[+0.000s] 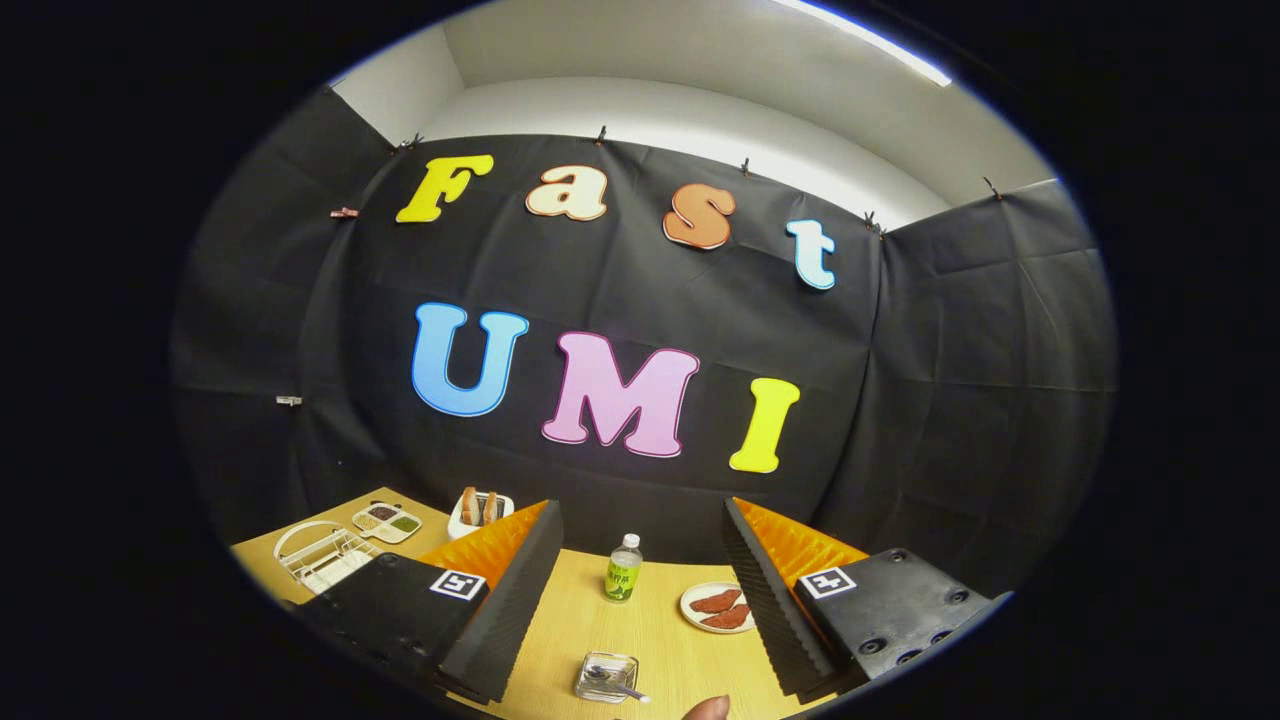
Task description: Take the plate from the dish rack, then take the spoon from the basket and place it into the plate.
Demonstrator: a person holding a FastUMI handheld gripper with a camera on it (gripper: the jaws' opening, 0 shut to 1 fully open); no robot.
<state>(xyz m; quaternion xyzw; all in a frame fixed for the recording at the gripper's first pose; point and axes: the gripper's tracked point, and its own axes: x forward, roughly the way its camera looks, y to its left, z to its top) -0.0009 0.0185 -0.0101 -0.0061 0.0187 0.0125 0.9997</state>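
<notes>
A: How far along was the job at that point?

B: By my reading, nothing had been done. The gripper (640, 610) hung high above the wooden table (560, 640), its two fingers spread wide apart with nothing between them. The dish rack (322, 555) sat off beyond the left finger, with something pale lying in it that I took for the plate, though it was too small to be sure

A: And the spoon?

B: The spoon (615, 683) lay in a small clear basket (606, 676) on the table, low between the fingers and nearer than anything else. It was untouched, so both the plate and the spoon were left to fetch

A: What else was on the table?

B: A small bottle (622, 568) stood upright between the fingers, farther off. Just to its right a round dish with two reddish pieces (718, 607) sat near the right finger. Beyond the left finger were a divided tray of grains (386, 521) and a white holder with bread-like pieces (479, 511). A fingertip (710, 709) showed just beside the basket

A: Any writing you could read?

B: The bottle had a green label, too small to make out. Each finger carried a square black-and-white marker, a pattern and not words
</notes>
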